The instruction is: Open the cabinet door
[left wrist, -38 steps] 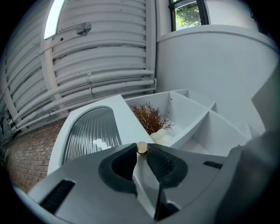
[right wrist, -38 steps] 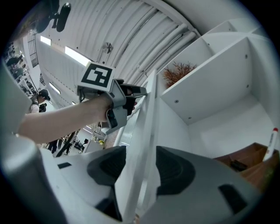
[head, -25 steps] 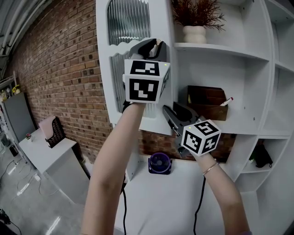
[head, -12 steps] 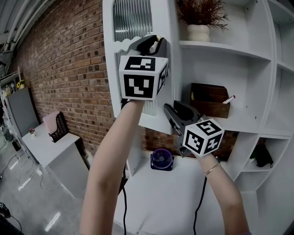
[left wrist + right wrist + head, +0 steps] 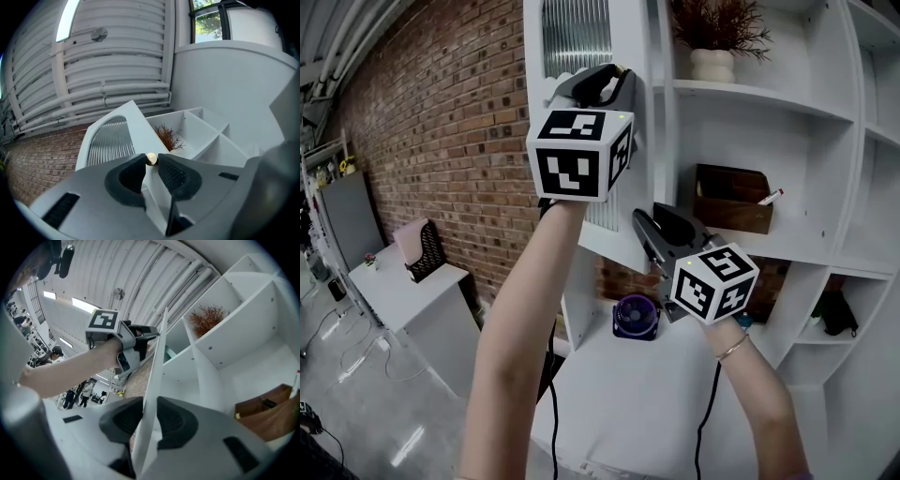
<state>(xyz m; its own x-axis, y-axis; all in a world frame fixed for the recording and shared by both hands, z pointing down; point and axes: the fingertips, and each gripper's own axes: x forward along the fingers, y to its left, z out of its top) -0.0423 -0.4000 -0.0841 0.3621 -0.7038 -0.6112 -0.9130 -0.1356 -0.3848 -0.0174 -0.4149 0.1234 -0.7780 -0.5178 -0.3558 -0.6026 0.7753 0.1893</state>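
The white cabinet door with a ribbed glass pane stands swung out from the shelf unit, nearly edge-on in the right gripper view. My left gripper is raised at the door's upper part. Its jaws are opening, and the small brass knob still sits pinched between the fingertips of my left gripper. Lower down, my right gripper straddles the door's bottom edge. Its jaws are closing, with the thin door panel filling the gap of my right gripper.
Open shelves hold a potted dry plant, a brown box with a pen, and a dark object low at the right. A purple fan stands on the white table. The brick wall and a side desk with a basket lie left.
The door has swung further out from the shelves and shows narrower. Both grippers moved along with it, the left one coming closer to me.
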